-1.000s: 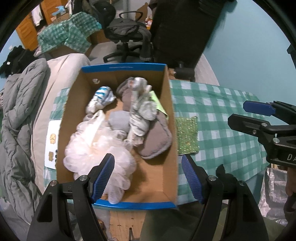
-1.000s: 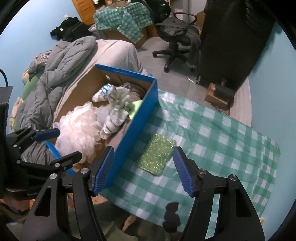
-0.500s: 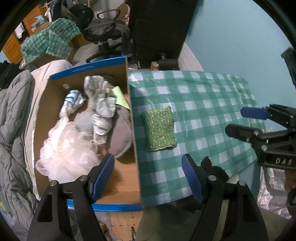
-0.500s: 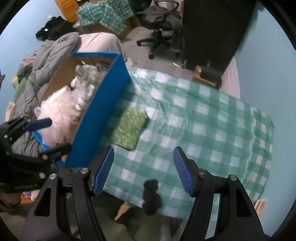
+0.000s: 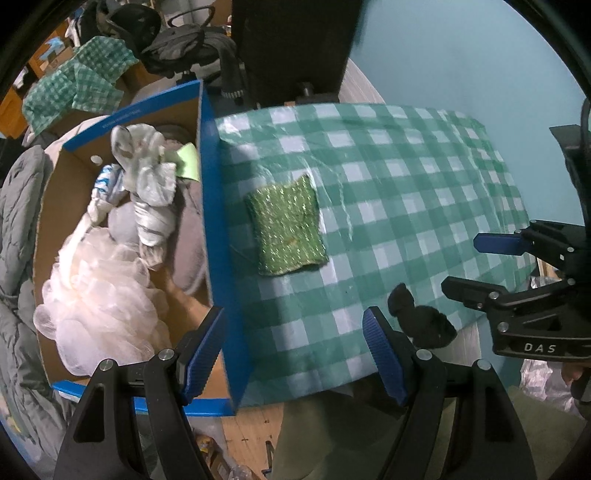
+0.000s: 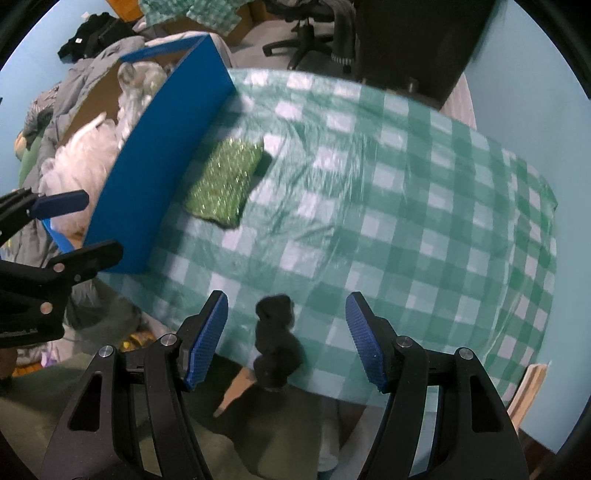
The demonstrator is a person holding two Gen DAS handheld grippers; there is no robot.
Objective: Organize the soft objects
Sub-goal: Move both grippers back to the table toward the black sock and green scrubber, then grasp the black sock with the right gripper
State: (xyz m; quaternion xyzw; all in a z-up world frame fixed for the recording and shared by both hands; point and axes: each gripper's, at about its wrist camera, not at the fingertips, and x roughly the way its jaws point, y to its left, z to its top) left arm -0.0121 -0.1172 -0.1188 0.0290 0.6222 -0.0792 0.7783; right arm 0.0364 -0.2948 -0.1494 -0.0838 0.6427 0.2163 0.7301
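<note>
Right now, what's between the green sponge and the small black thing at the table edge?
Only bare checked tablecloth between green sponge and black thing, per both wrist views.

Checked tablecloth (image 5: 406,177) lying over the table; grey quilt (image 5: 14,221) bunching beside it; office chair (image 6: 306,33) standing beyond; dark cabinet (image 5: 291,48) standing against the blue wall (image 5: 461,55).

Glittery green sponge (image 5: 286,229) flat on checked cloth, beside blue box (image 5: 216,236) of soft items
</note>
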